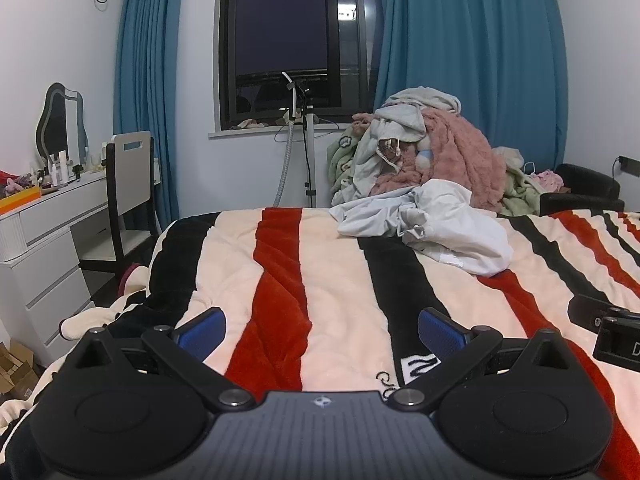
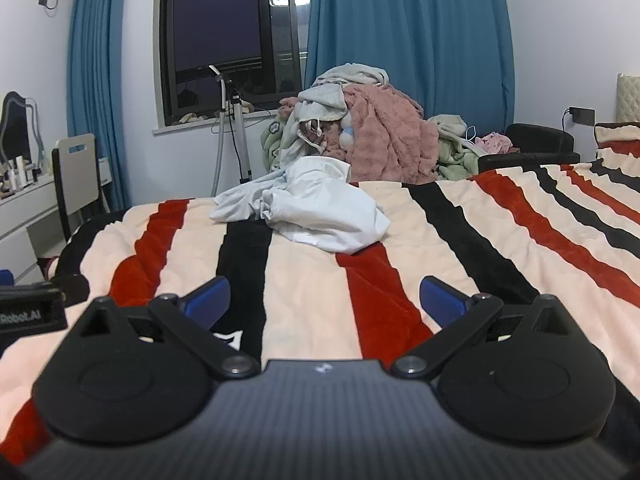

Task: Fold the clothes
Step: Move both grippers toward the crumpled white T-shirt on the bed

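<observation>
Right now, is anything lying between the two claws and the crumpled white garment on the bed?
Nothing visible. Only bare striped blanket lies between the open left claw, the open right claw and the white garment.

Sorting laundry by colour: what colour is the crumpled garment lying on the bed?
White, the crumpled garment; clearest in the right wrist view.

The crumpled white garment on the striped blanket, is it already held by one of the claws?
No, the crumpled white garment lies loose on the striped blanket, well ahead of the open right claw.
</observation>
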